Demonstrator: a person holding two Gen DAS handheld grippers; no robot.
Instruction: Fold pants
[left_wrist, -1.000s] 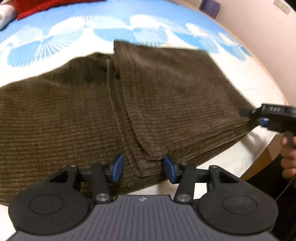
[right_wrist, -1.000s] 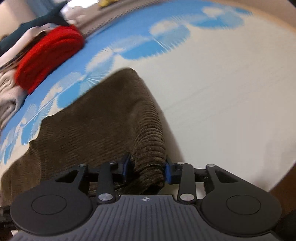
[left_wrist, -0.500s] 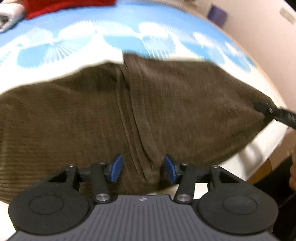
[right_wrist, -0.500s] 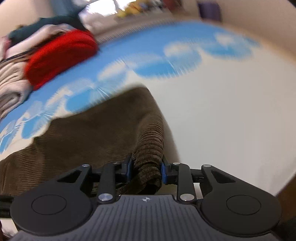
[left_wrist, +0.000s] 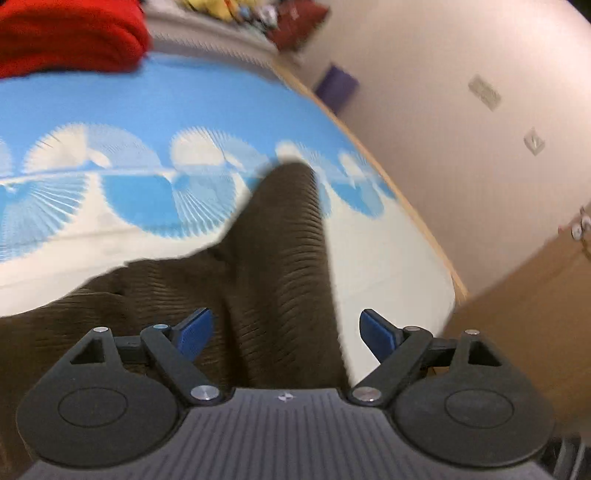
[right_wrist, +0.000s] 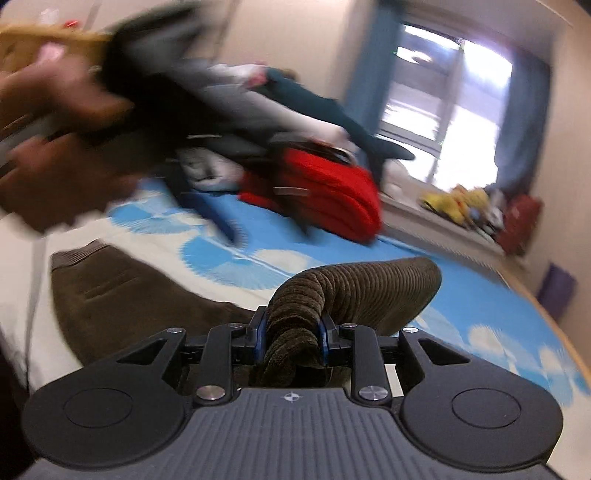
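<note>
Right wrist view: my right gripper (right_wrist: 291, 341) clamps a bunched fold of the pants (right_wrist: 354, 291), lifted above the bed (right_wrist: 480, 306). My left gripper (left_wrist: 286, 328) is opening, pads clear of cloth. Risk: thick corduroy slips; fold collapses.

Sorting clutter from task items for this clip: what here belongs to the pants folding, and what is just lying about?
Belongs to the job:
- brown corduroy pants
- right gripper, clamped on a bunched fold
- left gripper, jaws opening, fabric between them
- blue-patterned bed sheet, the work surface

Lying about:
- red garment
- clothes pile
- yellow toys
</note>
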